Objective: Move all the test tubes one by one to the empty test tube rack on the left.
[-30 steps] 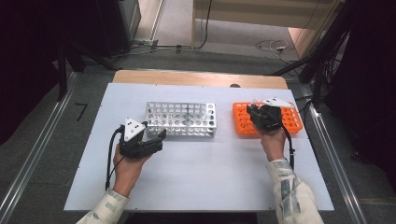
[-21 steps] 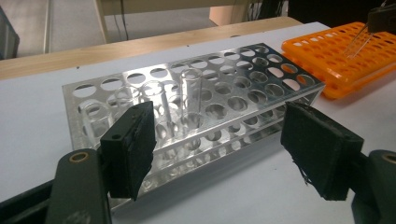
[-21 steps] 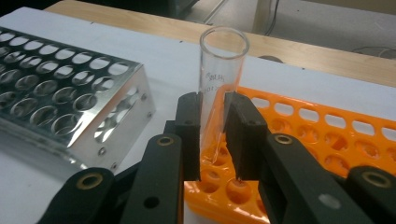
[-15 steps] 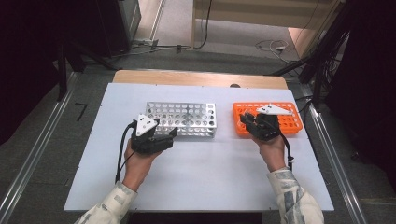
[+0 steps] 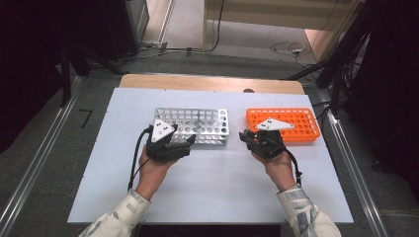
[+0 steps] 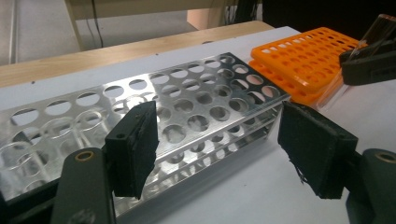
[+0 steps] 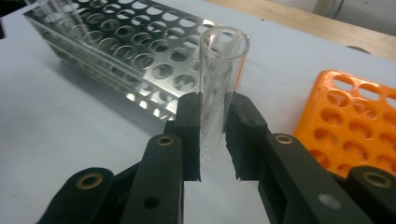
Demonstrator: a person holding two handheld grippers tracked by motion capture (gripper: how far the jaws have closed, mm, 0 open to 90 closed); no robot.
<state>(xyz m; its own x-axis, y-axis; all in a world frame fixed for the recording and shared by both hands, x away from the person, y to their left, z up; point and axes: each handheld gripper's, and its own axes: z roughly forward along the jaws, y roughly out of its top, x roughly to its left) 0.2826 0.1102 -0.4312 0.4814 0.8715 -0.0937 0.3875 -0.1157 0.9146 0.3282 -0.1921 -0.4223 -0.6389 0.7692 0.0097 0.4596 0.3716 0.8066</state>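
My right gripper (image 7: 212, 135) is shut on a clear glass test tube (image 7: 223, 60), which stands upright between its pads with the open mouth on top. In the high view the right gripper (image 5: 245, 137) hangs over the white table between the orange rack (image 5: 301, 126) and the silver metal rack (image 5: 197, 123). My left gripper (image 5: 188, 143) is open at the metal rack's near side. Its pads (image 6: 133, 149) are wide apart with nothing gripped, and the metal rack (image 6: 187, 107) lies just beyond them. The tube (image 6: 373, 30) also shows in the left gripper view.
The white table board (image 5: 217, 187) has bare room in front of both racks. A wooden strip (image 5: 212, 83) runs along its far edge. Metal rails (image 5: 356, 173) flank the table. Cables (image 5: 286, 48) lie on the floor behind.
The right hand has carried the tube left, from over the orange rack to the gap between the racks. The left hand has shifted right, closer to the metal rack.
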